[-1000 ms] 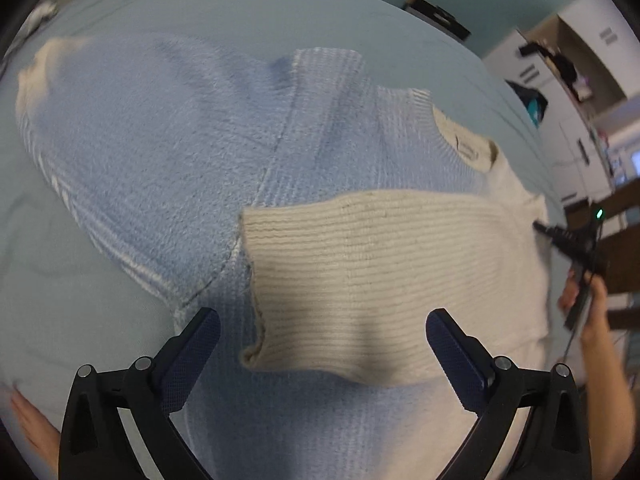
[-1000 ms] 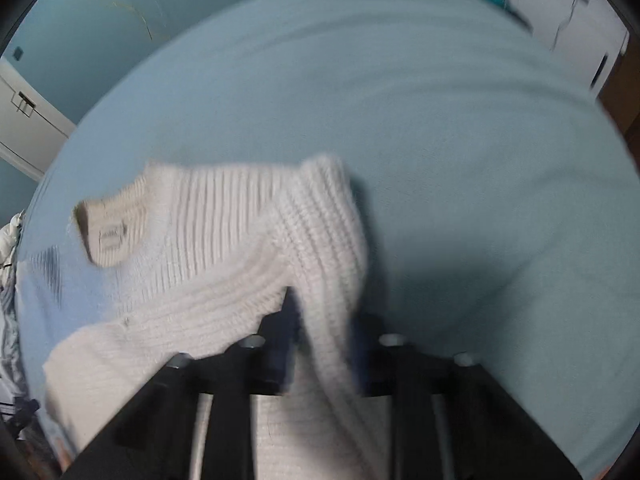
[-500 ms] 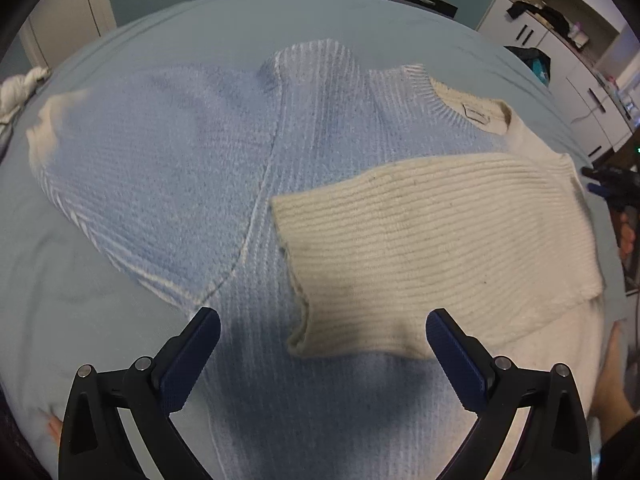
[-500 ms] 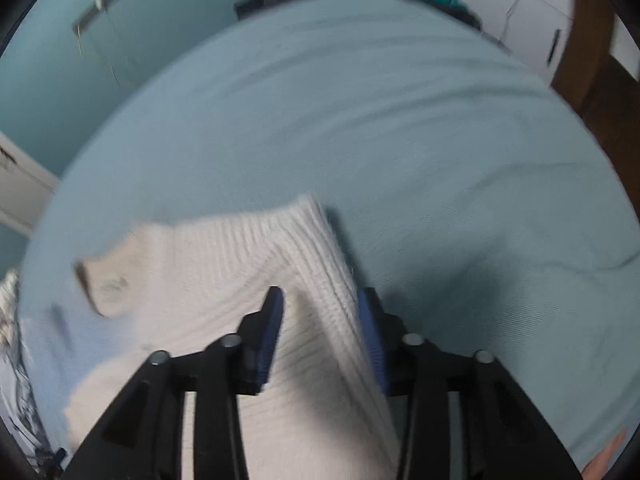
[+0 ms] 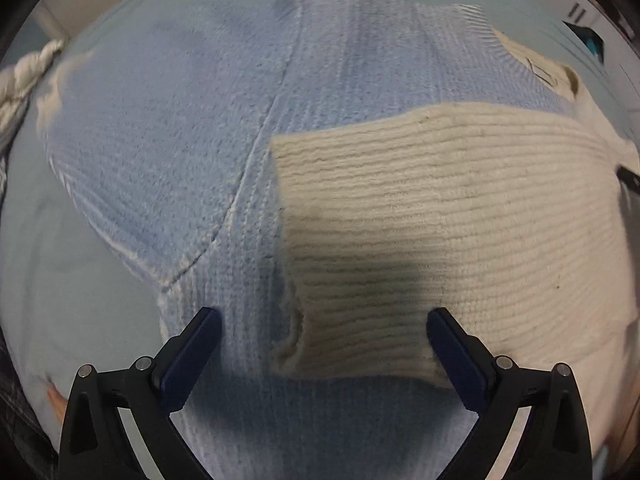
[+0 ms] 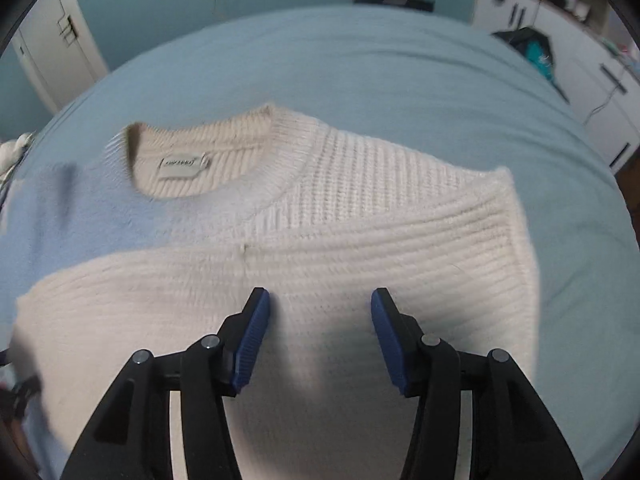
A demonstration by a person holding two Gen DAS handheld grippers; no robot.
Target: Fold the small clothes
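**Half-blue, half-cream sweater spread on a pale blue bed**

Teal-walled bedroom, white cabinets [image 6: 600, 92] along the right wall, a white door [image 6: 56, 48] at the left. Filling most of both views, a bed under a light blue sheet [image 6: 380, 60]. Spread flat on the sheet, neck toward the far edge, a knitted sweater [image 6: 360, 200]: blue half [image 5: 180, 120] toward the left edge, cream half toward the right. Cream sleeve [image 5: 440, 220] folded across the chest, its cuff [image 5: 292, 340] lying on the blue knit near the middle. Blue sleeve stretched out toward the left edge. Inside the ribbed collar [image 6: 280, 144], a white label [image 6: 184, 166].

Left gripper [image 5: 324, 344] pointing straight down over the folded sleeve, jaws spread wide, cuff between them in the picture but nothing pinched; contact with the knit impossible to judge. Right gripper [image 6: 320, 312] angled down over the cream chest, jaws opening, only flat knit seen between the blue pads [image 6: 252, 336], nothing clamped. At the left edge, a twisted white cloth [image 5: 24, 72], blurred.
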